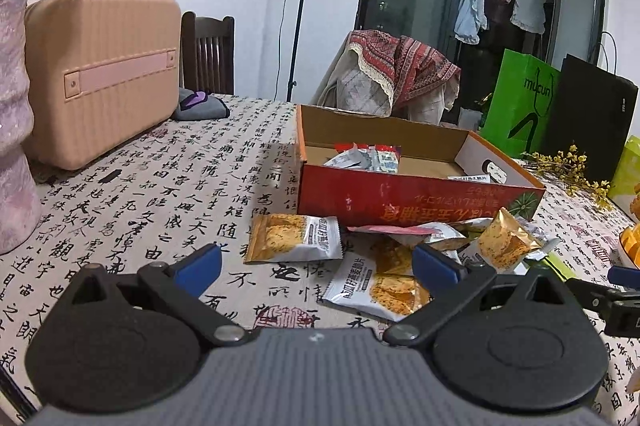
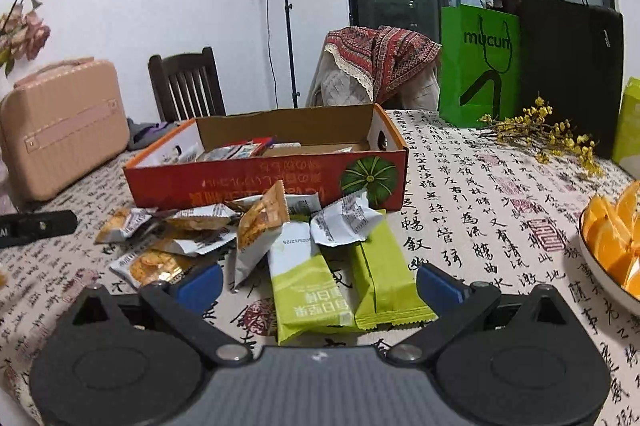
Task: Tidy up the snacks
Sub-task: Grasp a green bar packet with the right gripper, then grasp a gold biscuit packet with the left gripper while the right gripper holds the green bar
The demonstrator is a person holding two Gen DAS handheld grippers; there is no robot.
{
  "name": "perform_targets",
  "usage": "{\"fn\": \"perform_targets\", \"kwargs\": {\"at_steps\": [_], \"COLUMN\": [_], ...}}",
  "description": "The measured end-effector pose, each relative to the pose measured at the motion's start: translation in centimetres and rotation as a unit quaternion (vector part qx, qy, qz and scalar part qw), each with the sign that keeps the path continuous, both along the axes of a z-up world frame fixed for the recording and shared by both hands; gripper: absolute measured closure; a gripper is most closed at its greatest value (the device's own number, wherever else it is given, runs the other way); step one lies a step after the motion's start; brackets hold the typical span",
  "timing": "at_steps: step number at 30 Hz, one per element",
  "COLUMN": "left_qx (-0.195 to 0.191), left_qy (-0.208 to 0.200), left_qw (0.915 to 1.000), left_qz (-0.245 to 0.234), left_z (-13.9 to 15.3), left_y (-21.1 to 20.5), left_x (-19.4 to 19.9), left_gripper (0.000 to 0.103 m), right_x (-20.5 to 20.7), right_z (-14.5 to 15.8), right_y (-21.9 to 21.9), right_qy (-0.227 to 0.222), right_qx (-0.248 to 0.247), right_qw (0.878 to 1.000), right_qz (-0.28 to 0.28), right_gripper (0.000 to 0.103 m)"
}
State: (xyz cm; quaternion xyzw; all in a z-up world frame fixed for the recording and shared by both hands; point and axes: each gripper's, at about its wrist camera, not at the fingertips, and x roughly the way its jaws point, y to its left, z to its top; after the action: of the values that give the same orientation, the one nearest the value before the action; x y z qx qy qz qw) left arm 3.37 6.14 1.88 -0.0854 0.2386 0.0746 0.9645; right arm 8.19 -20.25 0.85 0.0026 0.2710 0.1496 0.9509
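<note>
Currently, both the left gripper [image 1: 316, 268] and right gripper [image 2: 318, 282] are standing wide and empty. Crinkled foil snack packets [image 1: 294, 238] are lying just before the rectangular cardboard box [image 1: 420, 196], several inside. Only the right view is showing two smooth green bars [image 2: 308, 290] and orange wedges [image 2: 612, 234].

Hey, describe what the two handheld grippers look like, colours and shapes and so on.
The left gripper and the right gripper look alike: a grey ribbed body at the base, two round black discs, and black link arms with silver pivot pins. Each carries two fingers tipped with blue pads. No cables, sleeves or hands show in either wrist view.
</note>
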Motion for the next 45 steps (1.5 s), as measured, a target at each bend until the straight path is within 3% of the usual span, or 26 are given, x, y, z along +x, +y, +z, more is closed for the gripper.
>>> {"fn": "perform_targets", "kwargs": {"at_steps": [5, 9, 12, 14, 17, 21, 31, 38, 45], "left_qx": [-0.009, -0.017, -0.02, -0.021, -0.023, -0.027, -0.025, 0.007, 0.004], "left_qy": [0.007, 0.01, 0.009, 0.006, 0.005, 0.014, 0.032, 0.077, 0.111], "left_qw": [0.9999, 0.9998, 0.9998, 0.9998, 0.9997, 0.9995, 0.9992, 0.9969, 0.9932], "left_qz": [-0.002, -0.001, 0.003, 0.005, 0.011, 0.012, -0.005, 0.009, 0.035], "left_z": [-0.5, -0.7, -0.7, -0.6, -0.6, -0.8, -1.4, -1.6, -1.9], "left_y": [0.6, 1.0, 1.3, 1.6, 1.9, 2.2, 1.2, 1.7, 2.9], "left_x": [0.1, 0.1, -0.1, -0.4, -0.5, 0.0, 1.0, 3.7, 8.5], "left_gripper": [0.0, 0.0, 0.0, 0.0, 0.0, 0.0, 0.0, 0.0, 0.0], "right_x": [1.0, 3.0, 4.9, 6.1, 6.3, 4.6, 0.9, 2.6, 5.2], "right_z": [-0.6, -1.5, -2.4, -3.0, -2.9, -2.6, 1.6, 0.9, -0.5], "right_y": [1.8, 2.9, 3.5, 3.7, 3.2, 3.2, 0.8, -1.0, -2.2], "right_qy": [0.003, 0.034, 0.059, 0.07, 0.082, 0.067, -0.04, -0.041, -0.036], "right_qx": [-0.046, -0.07, -0.079, -0.081, -0.043, -0.034, -0.01, 0.005, 0.032], "right_qw": [0.999, 0.996, 0.994, 0.993, 0.994, 0.996, 0.999, 0.999, 0.997], "right_qz": [0.025, 0.047, 0.048, 0.044, 0.053, 0.053, 0.003, -0.034, -0.062], "right_gripper": [0.004, 0.034, 0.048, 0.05, 0.063, 0.066, 0.066, 0.065, 0.065]}}
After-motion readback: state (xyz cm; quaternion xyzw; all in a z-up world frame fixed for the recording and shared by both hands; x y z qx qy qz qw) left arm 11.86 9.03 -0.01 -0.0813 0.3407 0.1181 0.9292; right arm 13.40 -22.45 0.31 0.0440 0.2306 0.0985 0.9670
